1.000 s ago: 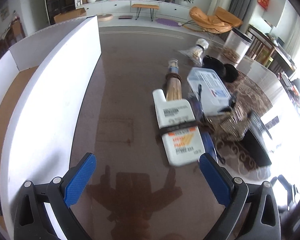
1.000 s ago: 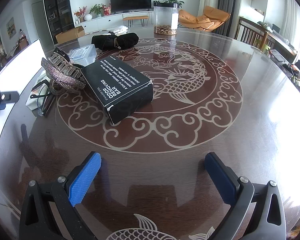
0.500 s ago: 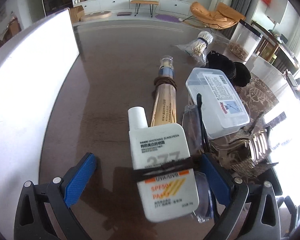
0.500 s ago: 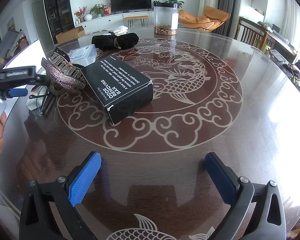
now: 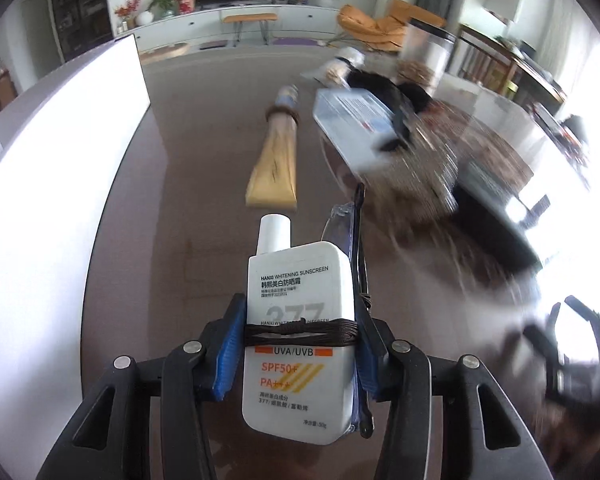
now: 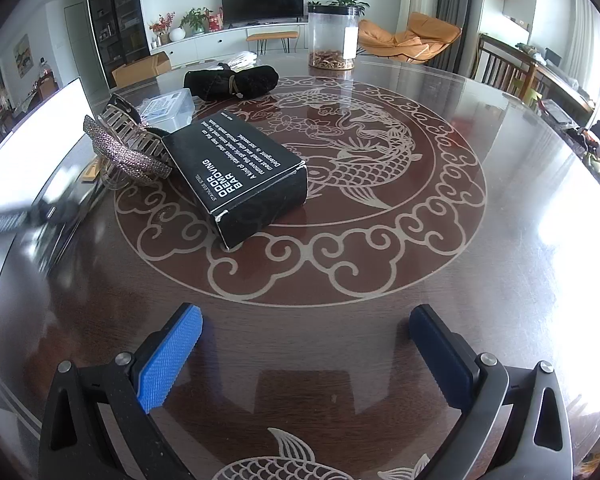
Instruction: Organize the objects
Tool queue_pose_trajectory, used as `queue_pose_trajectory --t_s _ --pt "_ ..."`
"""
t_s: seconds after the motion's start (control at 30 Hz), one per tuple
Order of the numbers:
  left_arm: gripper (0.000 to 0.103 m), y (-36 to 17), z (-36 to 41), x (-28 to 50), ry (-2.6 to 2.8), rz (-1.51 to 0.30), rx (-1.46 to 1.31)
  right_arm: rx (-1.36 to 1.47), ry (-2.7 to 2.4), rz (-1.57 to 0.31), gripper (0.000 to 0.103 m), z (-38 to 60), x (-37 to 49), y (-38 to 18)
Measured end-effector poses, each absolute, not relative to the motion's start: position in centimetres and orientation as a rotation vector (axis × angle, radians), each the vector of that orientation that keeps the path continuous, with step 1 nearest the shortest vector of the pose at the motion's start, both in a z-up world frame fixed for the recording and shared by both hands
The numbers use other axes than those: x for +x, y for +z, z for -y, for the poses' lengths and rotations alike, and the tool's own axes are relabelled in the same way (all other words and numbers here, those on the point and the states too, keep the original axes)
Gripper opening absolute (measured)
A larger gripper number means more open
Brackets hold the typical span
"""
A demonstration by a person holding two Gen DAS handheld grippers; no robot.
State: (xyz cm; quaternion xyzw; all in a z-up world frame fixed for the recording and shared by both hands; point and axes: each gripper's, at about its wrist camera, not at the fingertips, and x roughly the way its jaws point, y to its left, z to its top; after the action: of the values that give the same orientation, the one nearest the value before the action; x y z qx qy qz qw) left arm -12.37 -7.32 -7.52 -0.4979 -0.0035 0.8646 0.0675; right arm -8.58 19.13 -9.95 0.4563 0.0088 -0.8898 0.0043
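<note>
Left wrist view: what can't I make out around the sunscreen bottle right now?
- Left wrist view: everything right of the sunscreen bottle is motion-blurred; the clear lidded box label is unreadable.
- The dark-framed item against the bottle's right side is mostly hidden by the bottle.
- Left gripper is closing on the bottle; the right finger's pad contact is hidden.
- Right wrist view: the left gripper is a blur at the left edge.

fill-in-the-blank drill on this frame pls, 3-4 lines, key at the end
1. The left gripper is closing on a white bottle of ____.
2. A dark ____ is wound around the sunscreen bottle.
3. The right gripper hangs over the table with ____ between its pads.
4. The black box reads ODOR REMOVING ____.

Missing words: sunscreen; cord; nothing; BAR
</note>
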Motion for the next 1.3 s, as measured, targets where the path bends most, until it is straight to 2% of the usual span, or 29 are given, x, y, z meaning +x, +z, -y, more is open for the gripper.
queue_pose_trajectory --t_s 0.1,0.13,0.17,0.23,0.43,1.13,1.3 --pt "0.050 -7.4 7.7 -9.9 2.571 -0.006 -1.487 1.430 -2.787 -0.028 0.103 -19.2 -8.6 -10.0" --pt "0.054 -7.5 7.8 -9.3 2.565 -0.008 -1.477 1.430 -2.788 -0.028 0.103 -19.1 -8.6 -9.9" --pt "0.059 -7.7 7.8 -9.0 2.564 -0.018 -1.471 1.430 -2.787 -0.028 0.103 -19.2 -8.6 -10.0" --pt "0.089 -8.0 7.9 -9.0 2.563 -0.049 -1.482 1.430 -2.787 -0.028 0.103 -19.2 -8.6 -10.0" --pt "0.102 -8.6 7.5 -9.3 2.572 -0.088 -1.456 1.430 -2.787 -0.028 0.103 -19.2 -8.6 -10.0" --pt "0.103 -8.9 8.8 -7.6 2.624 -0.036 -1.359 1.429 -2.787 -0.029 0.103 -19.1 -8.6 -10.0" --pt "0.103 -8.7 8.7 -7.0 2.632 -0.071 -1.350 1.429 -2.787 -0.029 0.103 -19.1 -8.6 -9.9"
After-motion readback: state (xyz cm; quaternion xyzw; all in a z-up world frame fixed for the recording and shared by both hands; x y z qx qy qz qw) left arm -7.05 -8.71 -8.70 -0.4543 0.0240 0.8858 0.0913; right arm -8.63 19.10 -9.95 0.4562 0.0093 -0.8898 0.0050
